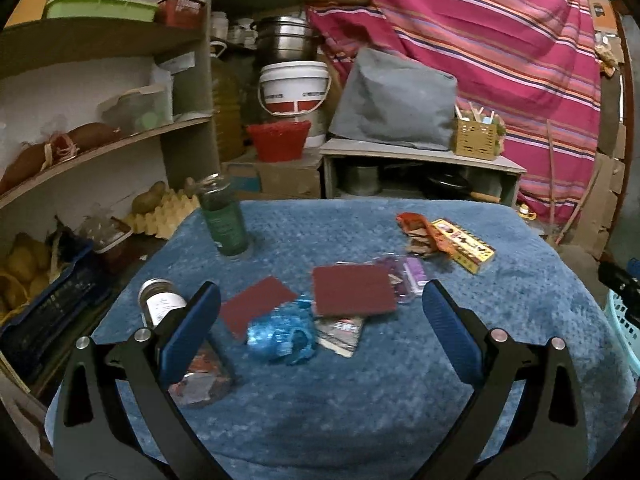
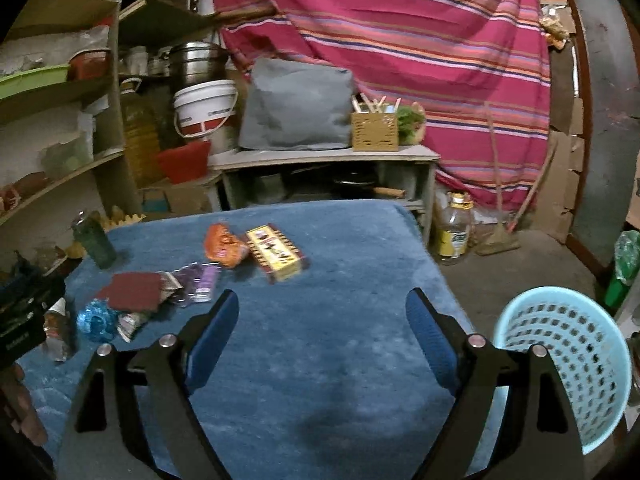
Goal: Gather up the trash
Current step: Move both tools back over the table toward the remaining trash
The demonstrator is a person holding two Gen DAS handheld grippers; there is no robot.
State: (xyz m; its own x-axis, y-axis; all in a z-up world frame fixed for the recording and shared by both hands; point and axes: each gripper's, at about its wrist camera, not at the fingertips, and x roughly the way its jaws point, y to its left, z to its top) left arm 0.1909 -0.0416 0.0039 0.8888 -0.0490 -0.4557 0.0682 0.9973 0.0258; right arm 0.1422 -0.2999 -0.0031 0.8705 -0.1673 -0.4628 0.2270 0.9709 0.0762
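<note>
Blue pads of left gripper (image 1: 320, 320) spread wide, nothing held, poised over the blue wrapper (image 1: 280, 336), probably the nearest pick. Right gripper (image 2: 322, 320) equally wide and empty, hovering above bare blue cloth (image 2: 320, 360), close to the basket (image 2: 568, 364) at the table's right edge, likely ready for drops. Beyond the wrapper: 2 red sheets (image 1: 352, 290), purple packet (image 1: 408, 280), orange wrapper (image 1: 412, 226), yellow box (image 1: 464, 244). Left of the wrapper: 2 jars (image 1: 224, 220). Farther back: shelves (image 1: 100, 140), bucket (image 1: 294, 88), striped curtain (image 1: 480, 40).
</note>
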